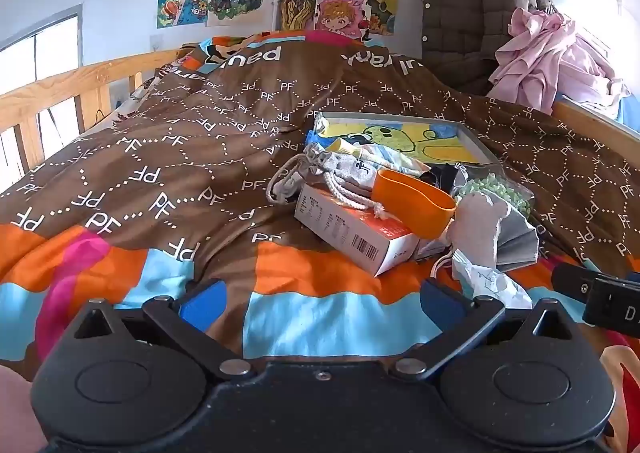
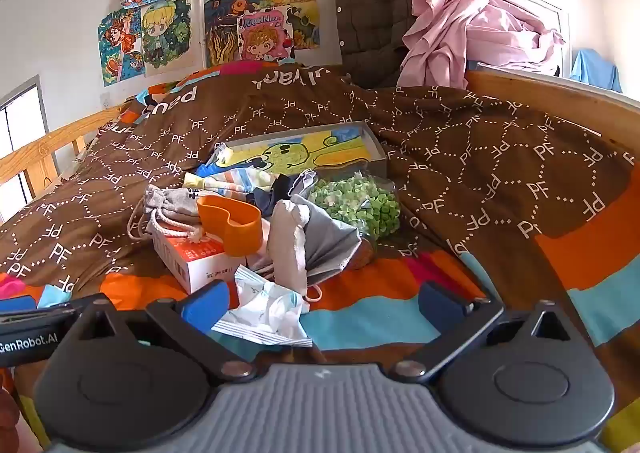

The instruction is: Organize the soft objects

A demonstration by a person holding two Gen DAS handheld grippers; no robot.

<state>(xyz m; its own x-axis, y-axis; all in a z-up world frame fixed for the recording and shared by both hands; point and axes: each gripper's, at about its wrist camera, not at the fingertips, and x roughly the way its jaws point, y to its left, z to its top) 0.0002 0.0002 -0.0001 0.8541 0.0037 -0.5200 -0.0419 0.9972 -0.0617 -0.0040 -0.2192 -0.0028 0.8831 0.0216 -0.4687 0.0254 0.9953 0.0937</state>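
Observation:
A heap lies on the brown and orange quilt (image 1: 160, 157): a grey drawstring pouch (image 1: 320, 173) (image 2: 176, 201), an orange heart-shaped band (image 1: 416, 205) (image 2: 232, 225), a white and red carton (image 1: 352, 237) (image 2: 192, 257), a grey folded cloth (image 1: 500, 229) (image 2: 320, 241), a bag of green pellets (image 1: 500, 189) (image 2: 360, 201) and a crumpled white packet (image 1: 492, 281) (image 2: 272, 313). My left gripper (image 1: 322, 301) is open, just short of the carton. My right gripper (image 2: 324, 303) is open too; the packet lies loose between its fingers, near the left one.
A shallow grey box (image 1: 476, 141) (image 2: 376, 149) with a yellow drawing inside sits behind the heap. A brown quilted jacket (image 2: 380, 5) and pink cloth (image 2: 472, 33) hang at the bed's far right. Wooden rails (image 1: 60, 93) (image 2: 552, 93) border both sides. Drawings cover the wall.

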